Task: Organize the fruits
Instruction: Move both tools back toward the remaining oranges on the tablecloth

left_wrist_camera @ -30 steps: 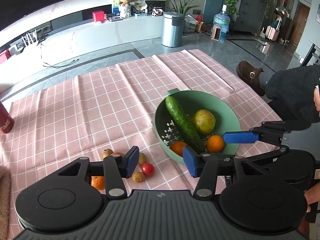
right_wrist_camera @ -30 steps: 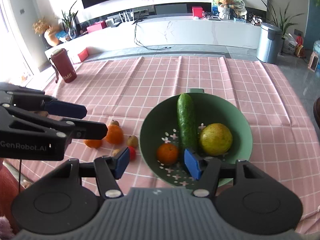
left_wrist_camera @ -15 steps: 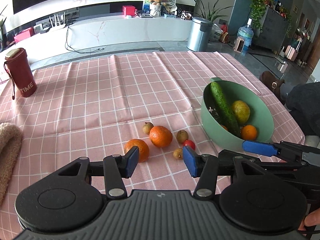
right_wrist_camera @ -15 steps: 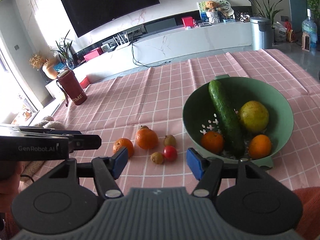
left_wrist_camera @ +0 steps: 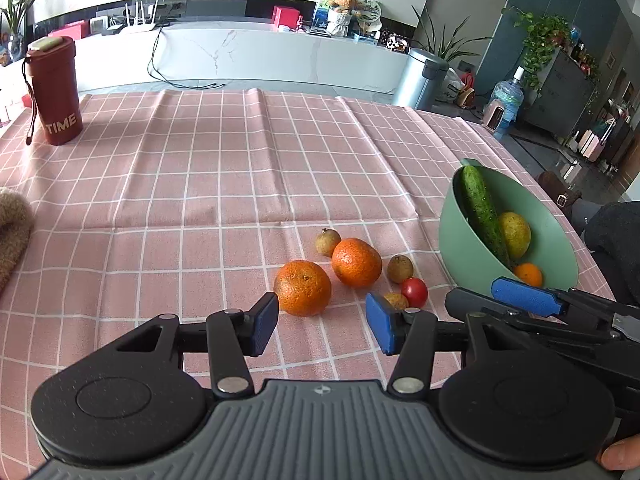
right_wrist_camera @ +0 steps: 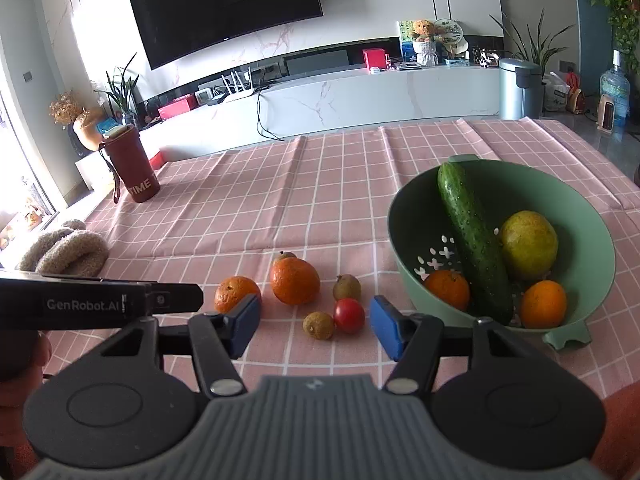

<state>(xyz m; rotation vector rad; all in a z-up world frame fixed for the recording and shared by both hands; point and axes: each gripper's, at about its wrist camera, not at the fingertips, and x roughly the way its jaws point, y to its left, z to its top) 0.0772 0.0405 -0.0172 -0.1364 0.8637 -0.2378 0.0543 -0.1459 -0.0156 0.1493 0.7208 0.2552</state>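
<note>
Pink white-grid tablecloth [left_wrist_camera: 240,184]; green bowl [right_wrist_camera: 592,240]; orange tangerines [left_wrist_camera: 303,288]; red tomato [right_wrist_camera: 349,315]; dark-red cup [left_wrist_camera: 54,90].

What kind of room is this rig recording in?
Most likely a home living room: a big wall-mounted TV above a long white media console, houseplants, and a table with a pink checked cloth carrying fruit.

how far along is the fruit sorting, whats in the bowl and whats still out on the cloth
Partly done. The green bowl already holds a cucumber, a yellow-green fruit and two oranges. Nothing is in hand: the left gripper and right gripper are both open and empty. Left on the tablecloth: two more oranges, a small tomato and three small brown fruits.
</note>
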